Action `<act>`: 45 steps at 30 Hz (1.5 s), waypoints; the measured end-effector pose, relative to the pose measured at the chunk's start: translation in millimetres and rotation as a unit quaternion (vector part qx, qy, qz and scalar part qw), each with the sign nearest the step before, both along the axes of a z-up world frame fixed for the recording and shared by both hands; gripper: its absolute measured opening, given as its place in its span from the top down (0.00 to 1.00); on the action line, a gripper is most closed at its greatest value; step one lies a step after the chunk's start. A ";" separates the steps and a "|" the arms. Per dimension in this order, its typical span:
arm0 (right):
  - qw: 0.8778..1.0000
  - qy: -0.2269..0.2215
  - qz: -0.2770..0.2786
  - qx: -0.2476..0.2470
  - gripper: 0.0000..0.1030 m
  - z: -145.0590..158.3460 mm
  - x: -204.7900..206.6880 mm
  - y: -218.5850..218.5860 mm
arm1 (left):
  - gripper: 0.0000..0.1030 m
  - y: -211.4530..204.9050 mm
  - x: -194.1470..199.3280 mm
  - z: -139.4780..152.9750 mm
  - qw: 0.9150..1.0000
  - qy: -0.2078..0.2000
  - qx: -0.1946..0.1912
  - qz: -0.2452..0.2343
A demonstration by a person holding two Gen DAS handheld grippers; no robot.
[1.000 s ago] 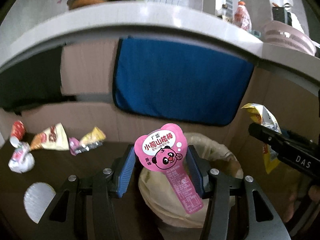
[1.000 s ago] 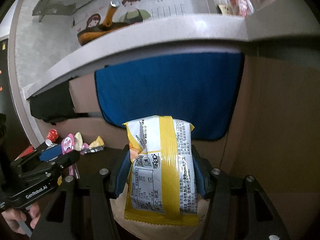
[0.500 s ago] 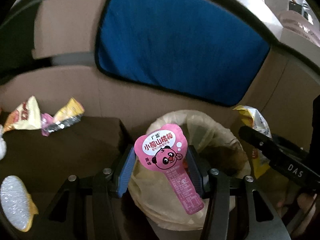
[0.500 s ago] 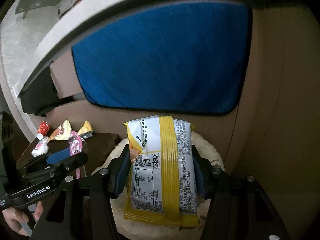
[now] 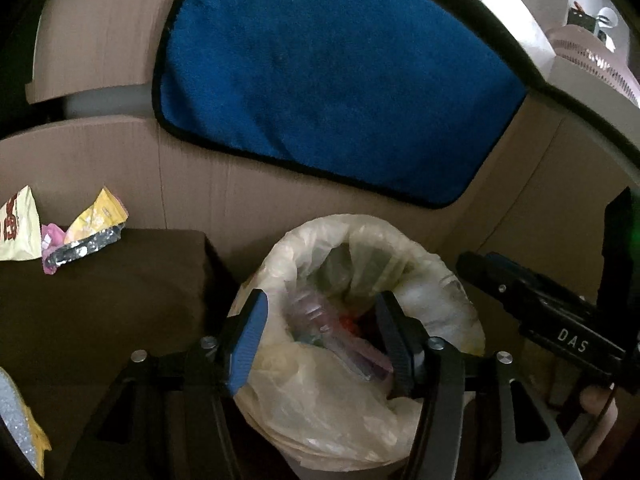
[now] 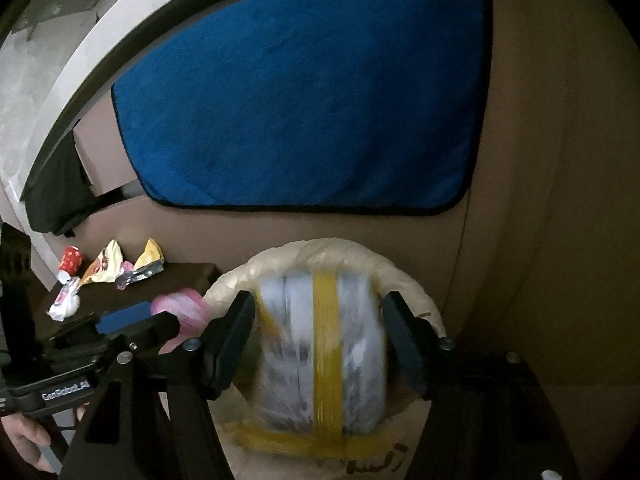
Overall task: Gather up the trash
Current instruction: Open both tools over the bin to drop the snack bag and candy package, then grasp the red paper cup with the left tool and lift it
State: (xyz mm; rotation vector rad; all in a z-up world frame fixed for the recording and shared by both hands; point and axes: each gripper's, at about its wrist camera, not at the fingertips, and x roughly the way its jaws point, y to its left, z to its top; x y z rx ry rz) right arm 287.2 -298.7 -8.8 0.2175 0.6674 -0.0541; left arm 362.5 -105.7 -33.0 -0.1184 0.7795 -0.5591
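Both claws over lined bin [image 5: 360,240], jaws opening. Left claw [image 5: 320,332]: nothing between pads, pink wrapper [image 5: 340,344] blurred inside bag. Right claw [image 6: 320,340]: yellow-white packet [image 6: 324,352] between pads, blurred, not pinched. More wrappers [image 5: 86,232] on table [image 5: 120,300] at 9 o'clock.

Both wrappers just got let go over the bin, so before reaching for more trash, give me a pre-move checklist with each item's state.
1. Left gripper fingers opening, nothing pressed between them: ok.
2. Pink wrapper inside the bin bag: ok, blurred as it falls.
3. Right gripper fingers opening, pads off the yellow-striped packet: ok.
4. Packet fully inside the bag: cannot tell, blurred mid-drop.
5. Trash left on the dark table: not ok, yellow wrapper and others remain.
6. Bag mouth open: ok.
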 end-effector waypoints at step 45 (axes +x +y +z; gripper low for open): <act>0.986 -0.042 0.158 -0.026 0.31 58.3 -34.7 234.4 | 0.44 329.0 -112.0 39.2 0.970 -0.029 0.016 0.242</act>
